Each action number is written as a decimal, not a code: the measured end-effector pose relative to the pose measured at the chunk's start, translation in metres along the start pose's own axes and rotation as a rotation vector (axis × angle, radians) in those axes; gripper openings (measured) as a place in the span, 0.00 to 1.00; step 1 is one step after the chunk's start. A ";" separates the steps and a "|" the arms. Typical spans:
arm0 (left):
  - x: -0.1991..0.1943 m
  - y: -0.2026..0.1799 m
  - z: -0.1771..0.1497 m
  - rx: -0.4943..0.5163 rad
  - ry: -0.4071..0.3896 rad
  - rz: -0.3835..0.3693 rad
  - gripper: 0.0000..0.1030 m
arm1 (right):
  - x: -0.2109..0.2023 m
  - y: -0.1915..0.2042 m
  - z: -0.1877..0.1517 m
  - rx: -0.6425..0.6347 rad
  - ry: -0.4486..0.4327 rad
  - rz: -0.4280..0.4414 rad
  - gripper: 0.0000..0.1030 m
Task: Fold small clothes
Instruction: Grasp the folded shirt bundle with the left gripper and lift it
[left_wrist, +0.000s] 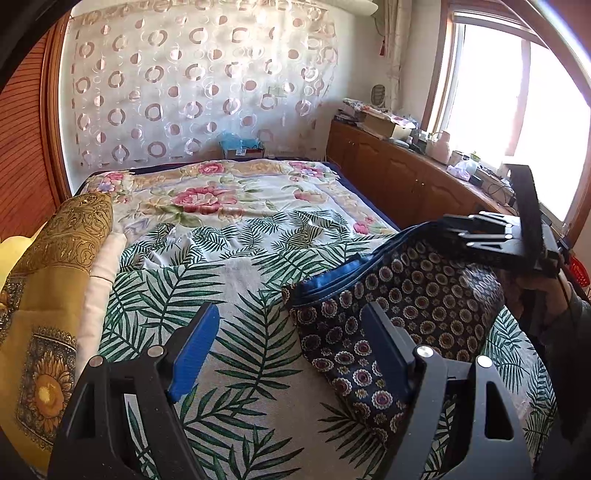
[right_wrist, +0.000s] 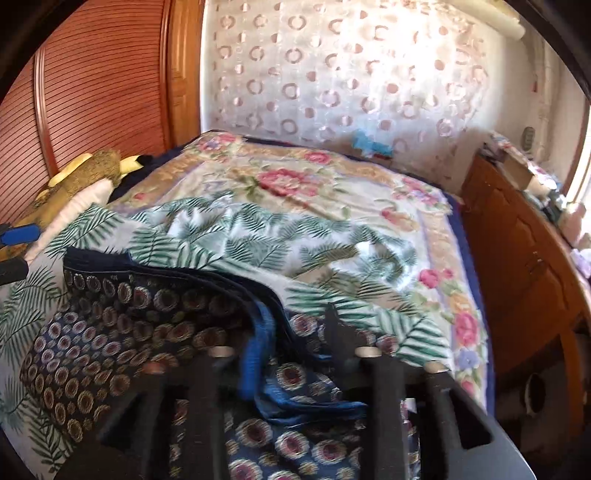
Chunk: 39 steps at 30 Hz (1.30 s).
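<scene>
Left wrist view: the left gripper (left_wrist: 288, 343) stands wide apart, empty, over the palm-leaf printed bedspread (left_wrist: 236, 280); its right finger overlaps the dark navy garment with round flower medallions (left_wrist: 413, 295).

Right wrist view: the right gripper (right_wrist: 291, 332) stands parted, the navy garment (right_wrist: 122, 314) with its blue trim lying loose between the fingers, unpinched.

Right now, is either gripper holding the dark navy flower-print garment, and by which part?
Apparently neither. The left gripper is open beside the navy flower-print garment; the right gripper stands open around its blue waistband, not pinching.
</scene>
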<state>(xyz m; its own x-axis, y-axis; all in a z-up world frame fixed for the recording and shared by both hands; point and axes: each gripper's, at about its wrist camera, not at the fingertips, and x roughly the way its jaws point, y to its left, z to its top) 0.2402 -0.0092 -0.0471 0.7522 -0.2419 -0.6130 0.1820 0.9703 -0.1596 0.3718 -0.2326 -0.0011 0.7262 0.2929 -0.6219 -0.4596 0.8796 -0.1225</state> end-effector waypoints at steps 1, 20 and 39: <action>0.002 -0.001 0.000 0.000 0.005 -0.006 0.78 | -0.006 -0.001 0.001 0.009 -0.012 0.001 0.50; 0.080 -0.011 0.004 0.072 0.212 -0.004 0.78 | -0.008 -0.038 -0.071 0.168 0.116 0.023 0.62; 0.092 -0.012 0.008 0.072 0.206 -0.049 0.51 | 0.009 -0.055 -0.069 0.183 0.113 0.155 0.41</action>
<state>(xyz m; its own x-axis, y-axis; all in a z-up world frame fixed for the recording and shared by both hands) 0.3120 -0.0431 -0.0950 0.5970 -0.2785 -0.7523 0.2656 0.9535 -0.1422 0.3689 -0.3040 -0.0533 0.5877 0.3951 -0.7060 -0.4534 0.8836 0.1171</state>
